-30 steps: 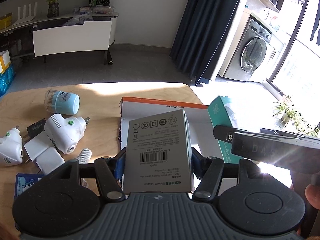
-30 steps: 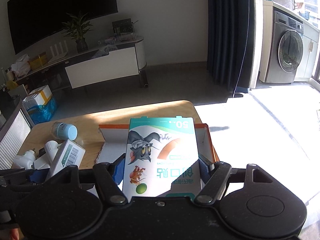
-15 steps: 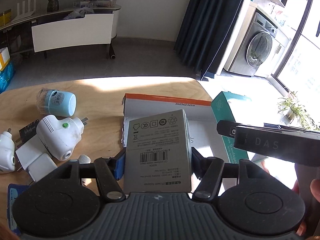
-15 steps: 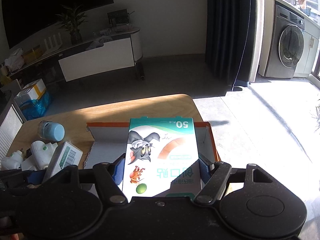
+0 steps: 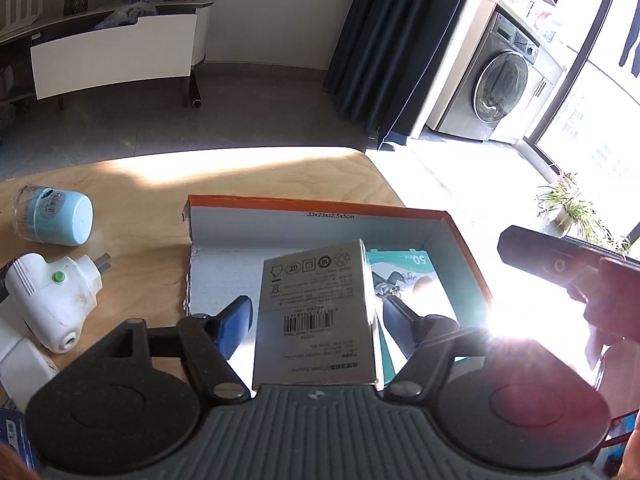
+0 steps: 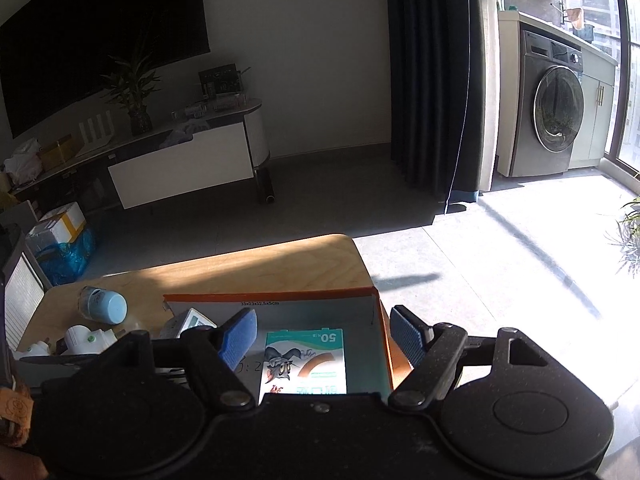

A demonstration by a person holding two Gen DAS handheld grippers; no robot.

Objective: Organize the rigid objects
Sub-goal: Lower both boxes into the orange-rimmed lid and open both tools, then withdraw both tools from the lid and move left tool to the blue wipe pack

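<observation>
Wooden table [image 5: 132, 184] bears orange-rimmed tray [image 5: 320, 203], blue jar [image 5: 56, 216], white plug [image 5: 56, 300].

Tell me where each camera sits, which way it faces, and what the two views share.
Left wrist: rides the left gripper, facing forward and down over the orange tray; its open fingers flank the grey adapter box, and the right gripper's dark body shows at right.
Right wrist: rides the right gripper, facing forward over the same tray toward the living room; its fingers are spread above the cartoon bandage box.
Shared: tray, both boxes, blue cup, white plug, wooden table, washing machine.
</observation>
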